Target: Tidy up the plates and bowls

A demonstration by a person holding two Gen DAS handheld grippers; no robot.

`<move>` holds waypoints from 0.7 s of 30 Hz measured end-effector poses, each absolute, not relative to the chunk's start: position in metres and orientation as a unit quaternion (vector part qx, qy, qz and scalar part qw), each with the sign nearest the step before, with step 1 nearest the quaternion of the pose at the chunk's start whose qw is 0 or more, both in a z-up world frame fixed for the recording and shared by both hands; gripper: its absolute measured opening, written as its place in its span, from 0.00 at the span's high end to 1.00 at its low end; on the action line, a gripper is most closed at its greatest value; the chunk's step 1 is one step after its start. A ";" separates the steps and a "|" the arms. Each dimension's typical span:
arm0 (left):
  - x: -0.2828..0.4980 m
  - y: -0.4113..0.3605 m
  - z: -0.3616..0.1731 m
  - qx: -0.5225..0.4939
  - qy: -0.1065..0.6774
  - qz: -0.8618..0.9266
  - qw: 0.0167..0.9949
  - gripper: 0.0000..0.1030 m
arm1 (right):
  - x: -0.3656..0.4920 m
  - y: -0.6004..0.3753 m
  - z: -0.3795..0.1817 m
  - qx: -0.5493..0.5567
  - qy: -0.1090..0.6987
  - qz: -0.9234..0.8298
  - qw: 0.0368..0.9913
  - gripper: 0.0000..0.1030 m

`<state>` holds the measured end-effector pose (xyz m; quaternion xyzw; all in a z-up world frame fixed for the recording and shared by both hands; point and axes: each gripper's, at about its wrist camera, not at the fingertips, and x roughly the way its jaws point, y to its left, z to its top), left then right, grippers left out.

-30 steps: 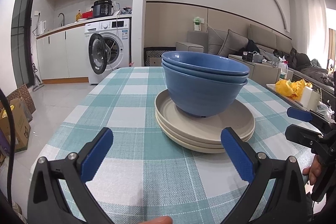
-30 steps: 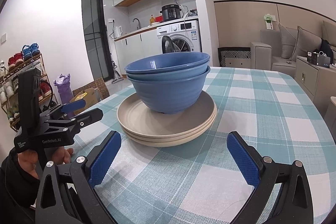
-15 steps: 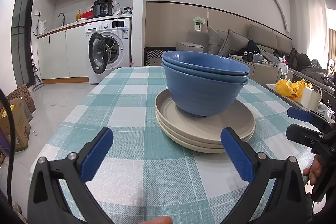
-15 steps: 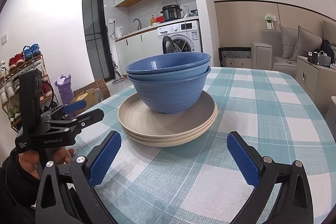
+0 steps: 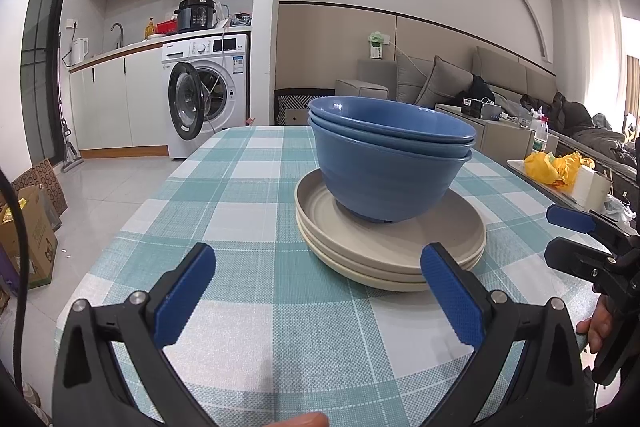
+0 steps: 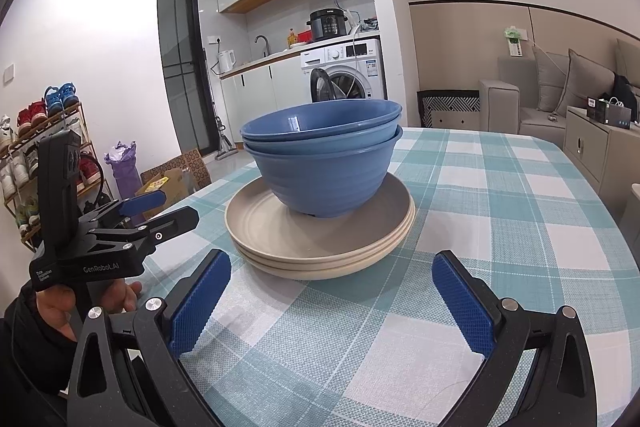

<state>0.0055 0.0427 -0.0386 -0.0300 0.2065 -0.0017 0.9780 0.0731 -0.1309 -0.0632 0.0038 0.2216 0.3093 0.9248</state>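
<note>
Three nested blue bowls (image 5: 390,163) stand on a stack of three beige plates (image 5: 420,247) on the checked tablecloth; both also show in the right wrist view, bowls (image 6: 326,167) and plates (image 6: 320,247). My left gripper (image 5: 316,295) is open and empty, just short of the plates' near rim. My right gripper (image 6: 332,303) is open and empty, close in front of the plates on the other side. Each gripper shows in the other's view: the right one (image 5: 576,243) and the left one (image 6: 156,215).
The teal and white checked table (image 5: 240,187) extends behind the stack. A washing machine (image 5: 208,95) with its door open and kitchen counter stand at the back left. A sofa and a side table with a yellow bag (image 5: 556,167) are on the right. Boxes (image 5: 32,227) sit on the floor.
The right wrist view has shifted very slightly, the stack sitting a touch further right. Both grippers stay open and the stack has not moved.
</note>
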 end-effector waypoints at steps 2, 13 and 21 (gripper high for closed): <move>0.005 0.043 -0.039 -0.031 0.207 -0.003 0.978 0.00 | 0.073 -0.131 -0.063 0.005 0.221 0.309 0.925 0.01; 0.005 0.043 -0.038 -0.031 0.207 -0.002 0.978 0.00 | 0.073 -0.131 -0.063 0.005 0.221 0.309 0.925 0.01; 0.005 0.043 -0.038 -0.030 0.207 -0.003 0.978 0.00 | 0.073 -0.131 -0.064 0.005 0.221 0.309 0.925 0.01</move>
